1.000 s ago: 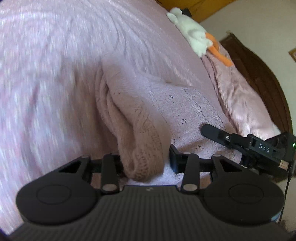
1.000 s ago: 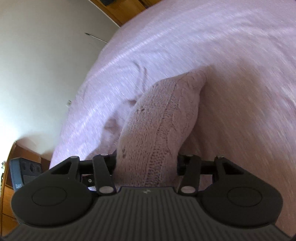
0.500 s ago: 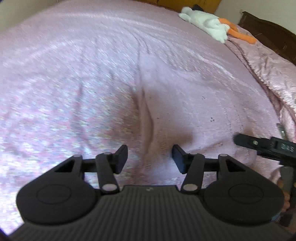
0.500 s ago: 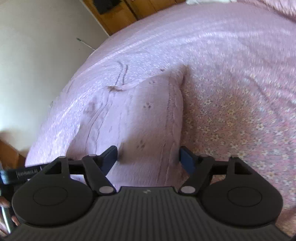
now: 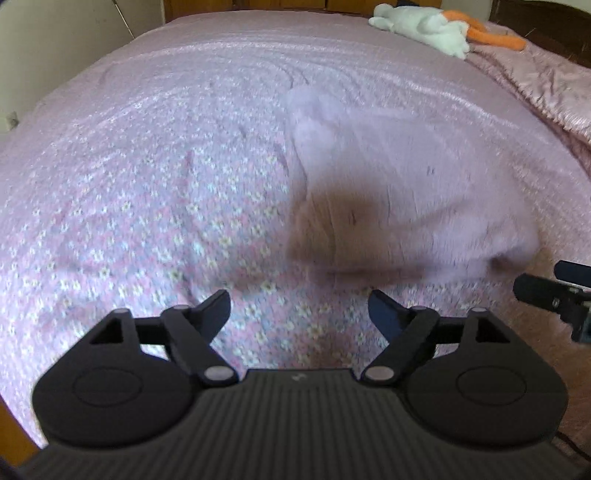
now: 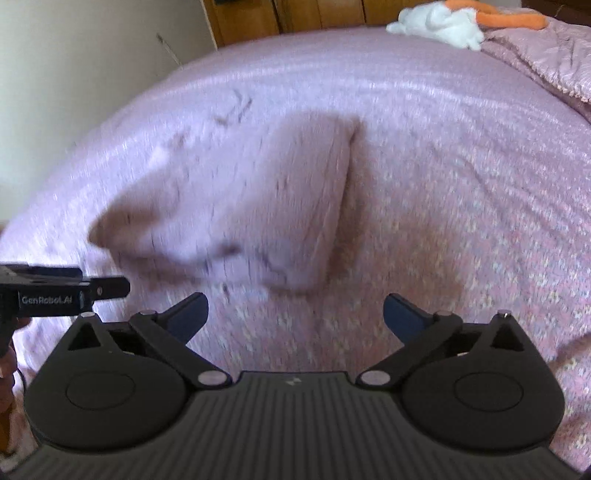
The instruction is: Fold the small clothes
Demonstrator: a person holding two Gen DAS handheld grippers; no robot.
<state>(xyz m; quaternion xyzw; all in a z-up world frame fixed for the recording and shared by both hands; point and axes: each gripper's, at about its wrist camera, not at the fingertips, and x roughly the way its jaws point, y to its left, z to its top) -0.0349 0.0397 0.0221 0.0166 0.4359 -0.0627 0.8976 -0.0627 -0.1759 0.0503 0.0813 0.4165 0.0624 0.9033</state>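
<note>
A small pale pink knitted garment (image 5: pixel 399 192) lies folded flat on the pink flowered bedspread (image 5: pixel 147 184); it is blurred by motion. It also shows in the right wrist view (image 6: pixel 251 206). My left gripper (image 5: pixel 299 310) is open and empty, pulled back just short of the garment's near edge. My right gripper (image 6: pixel 295 314) is open and empty, also just short of the near edge. The right gripper's tip shows at the right edge of the left wrist view (image 5: pixel 554 291); the left gripper's tip shows at the left edge of the right wrist view (image 6: pixel 66 291).
A white and orange plush toy (image 5: pixel 436 26) lies at the far end of the bed, also in the right wrist view (image 6: pixel 450 22). A shiny pink quilt (image 5: pixel 546 81) is bunched at the far right. A wall (image 6: pixel 74 55) and wooden furniture (image 6: pixel 280 14) stand beyond the bed.
Both grippers held the knitted garment one second ago, then opened and let it drop flat. Both have since drawn back toward me and opened wider.
</note>
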